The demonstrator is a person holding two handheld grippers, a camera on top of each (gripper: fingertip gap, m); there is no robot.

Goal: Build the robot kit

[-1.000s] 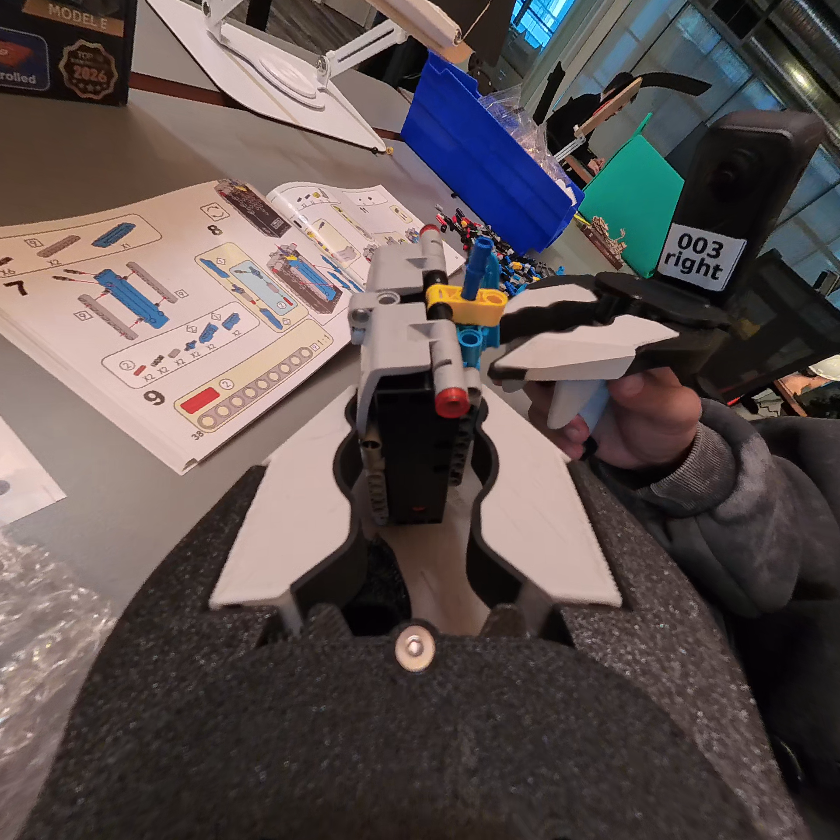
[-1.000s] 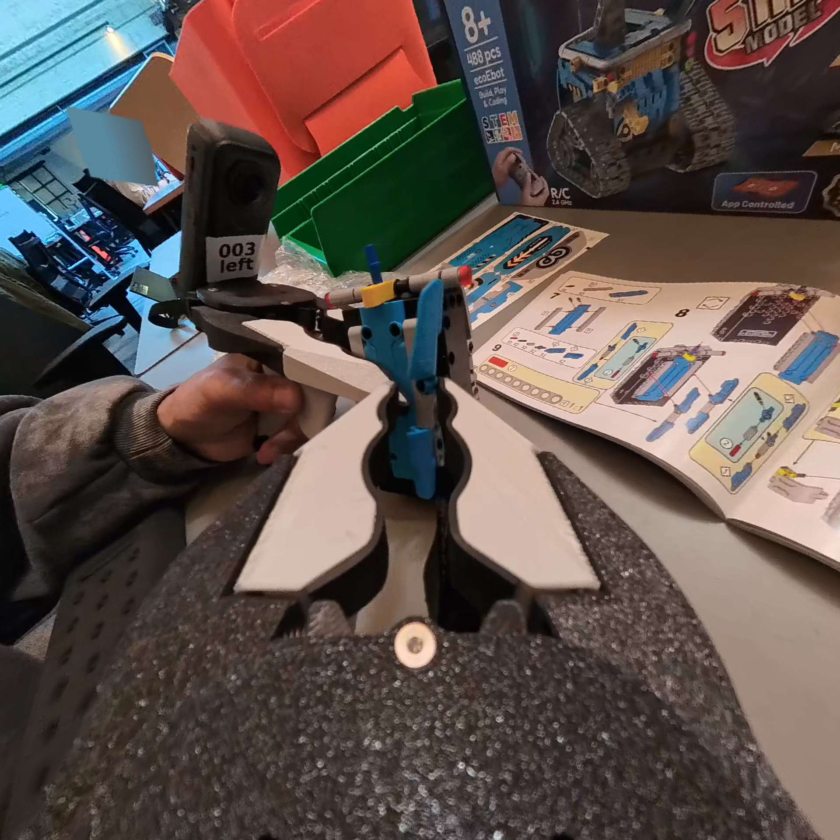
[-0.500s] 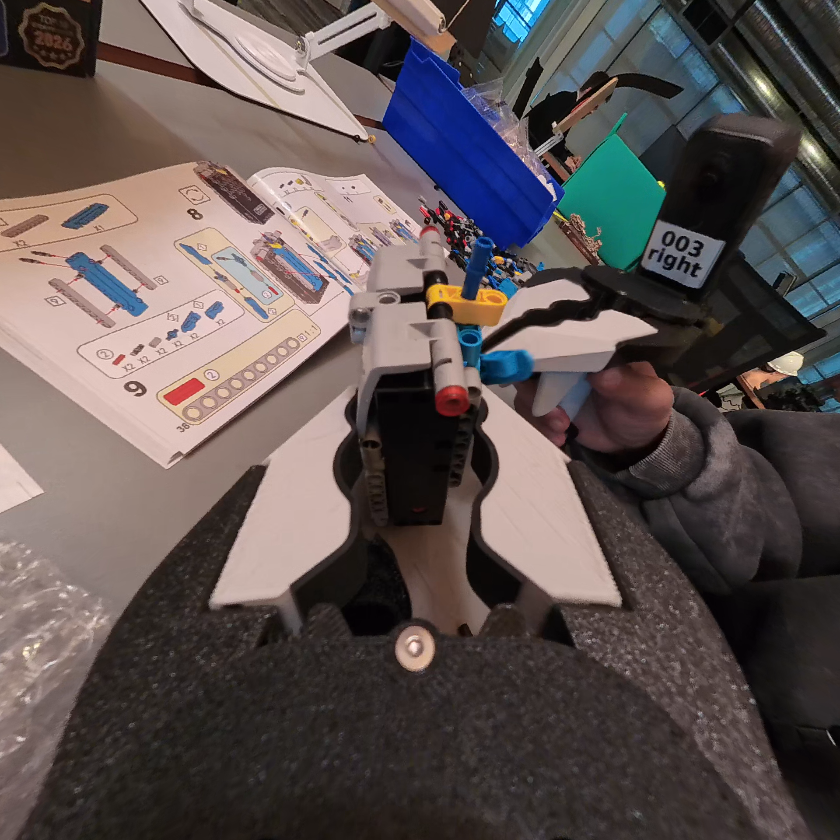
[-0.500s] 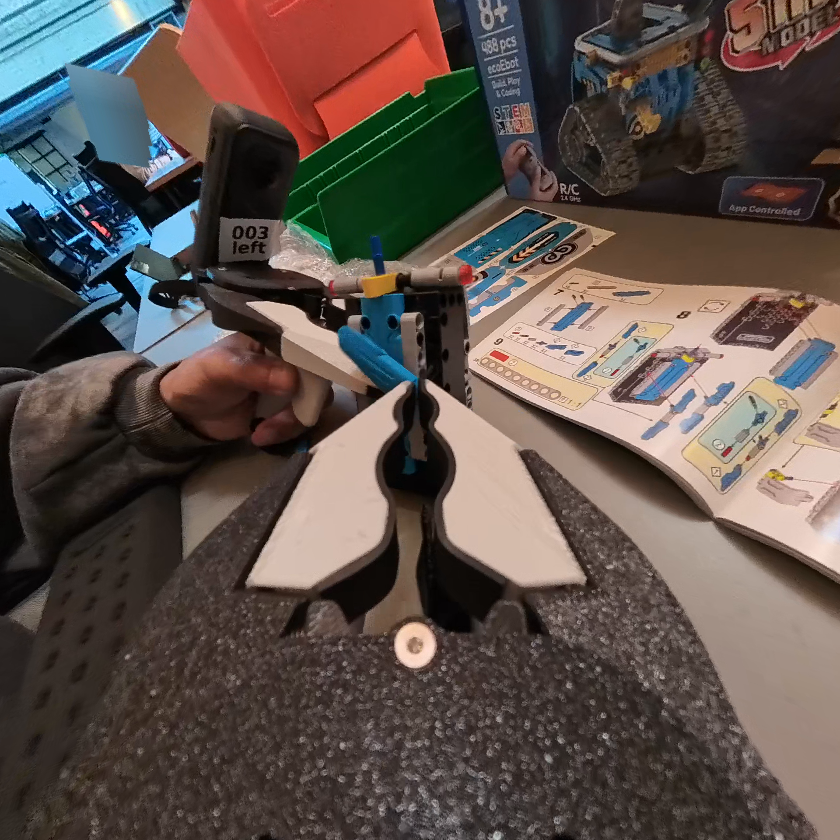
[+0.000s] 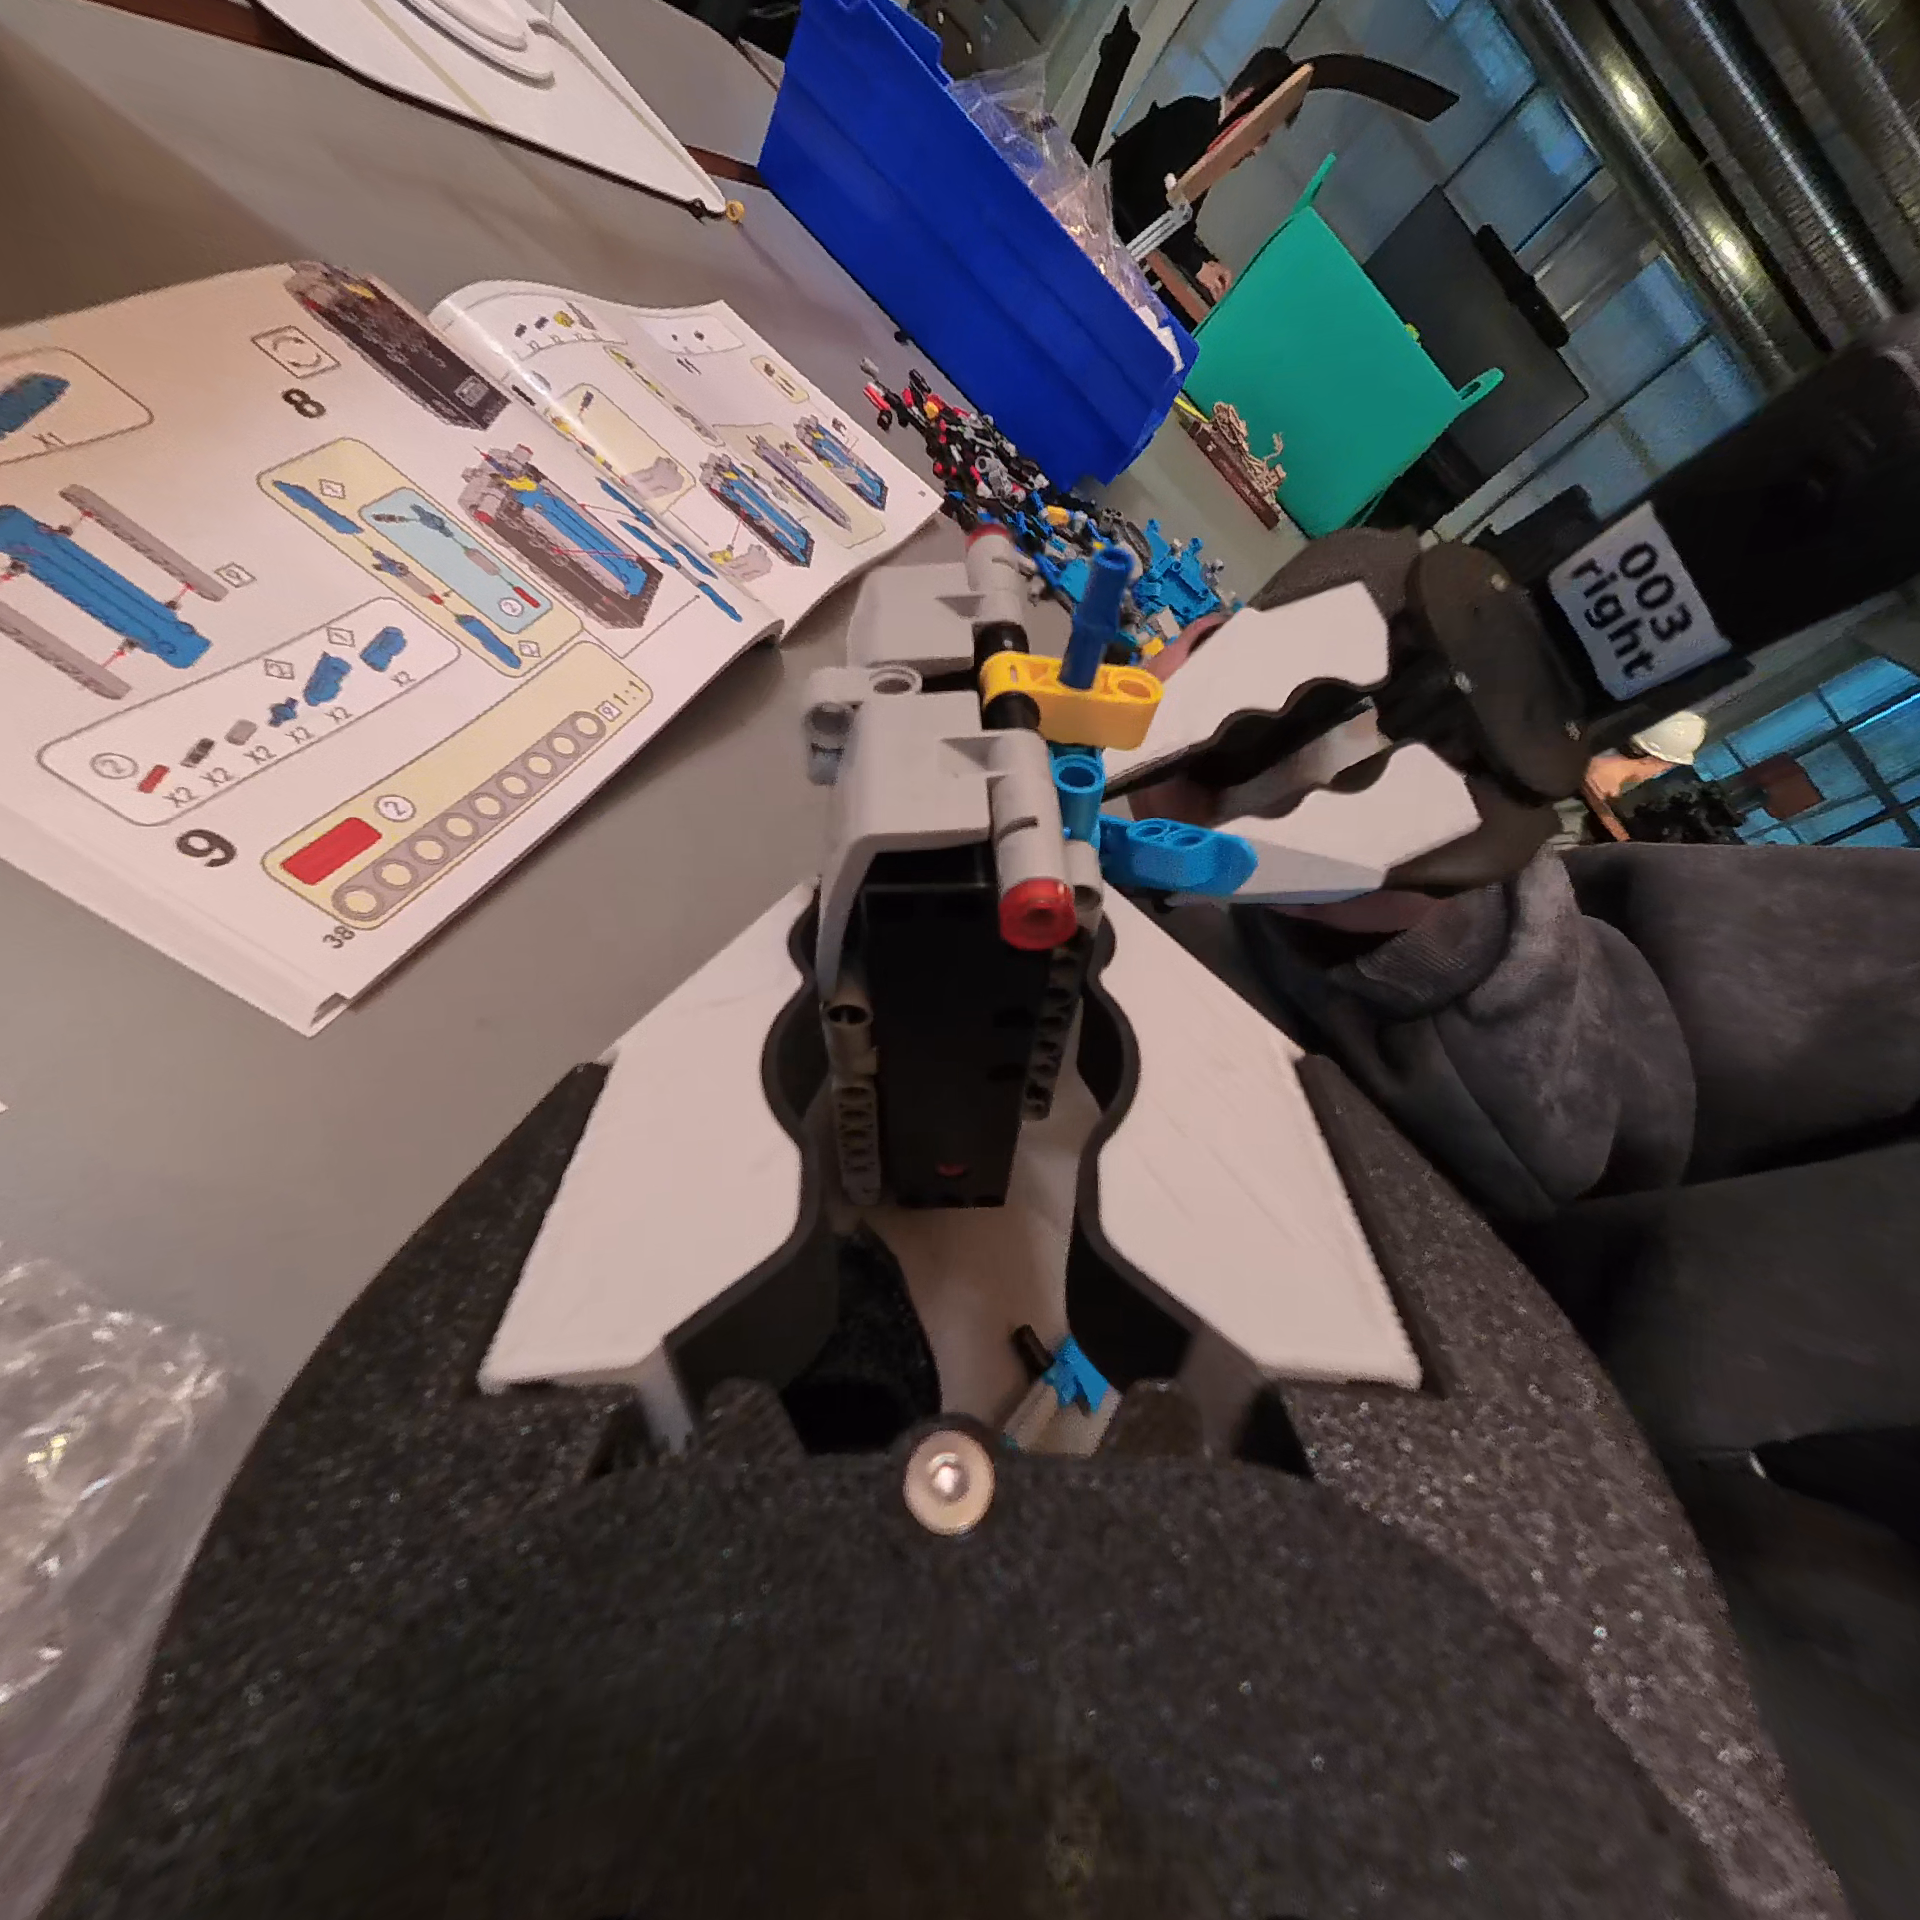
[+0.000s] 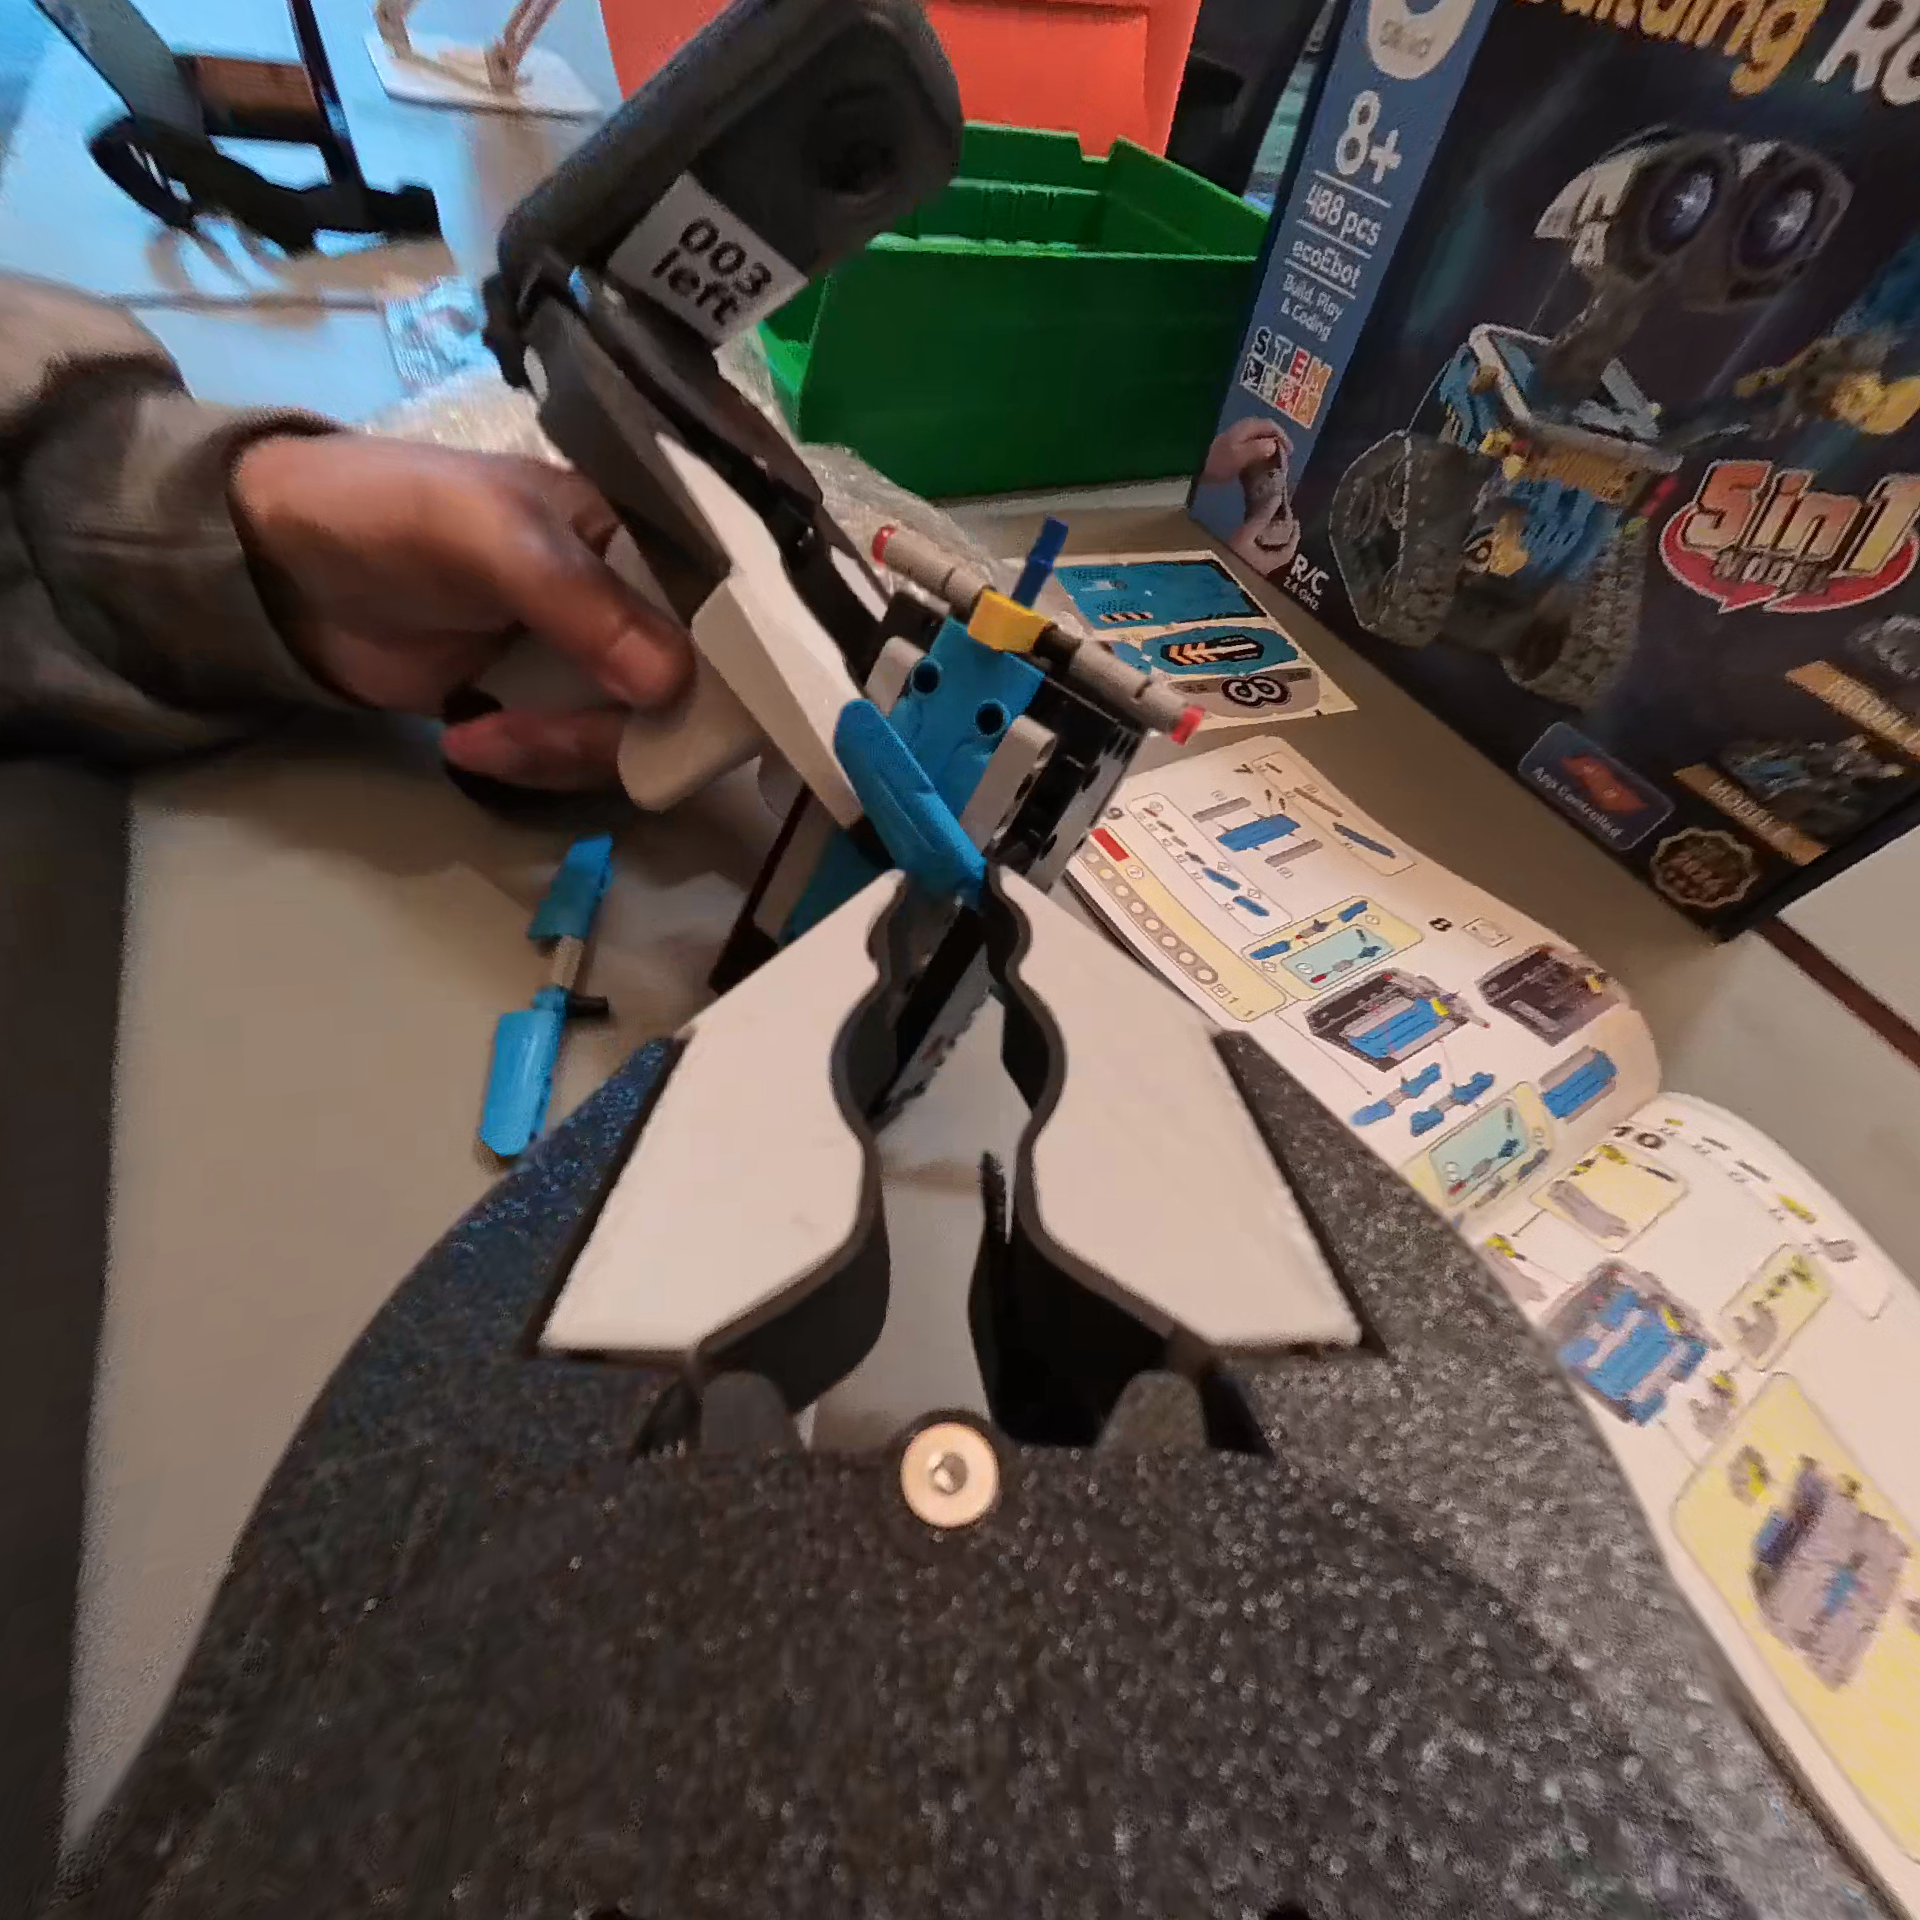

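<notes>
My left gripper [image 5: 961,914] is shut on a black and grey brick assembly [image 5: 935,1039], held upright above the grey table. The assembly carries a red-tipped grey axle, a yellow beam [image 5: 1081,691] and a blue pin. A blue beam [image 5: 1174,847] hangs off its right side. My right gripper [image 6: 948,883] has its jaws a little apart, with the lower end of the blue beam [image 6: 904,800] between the tips. It also shows in the left wrist view [image 5: 1184,821]. A blue and grey axle piece [image 6: 540,997] lies loose on the table below.
An open instruction booklet [image 5: 312,623] lies left of the assembly. Behind it are a pile of loose parts [image 5: 997,457] and a blue bin [image 5: 966,239]. A green bin [image 6: 1018,343] and the kit box [image 6: 1610,416] stand at the back. Crinkled plastic [image 5: 83,1403] lies near left.
The right gripper's jaws have parted, and the blue and grey axle piece it held now lies on the table. Both grippers have tilted. The left still holds the assembly.
</notes>
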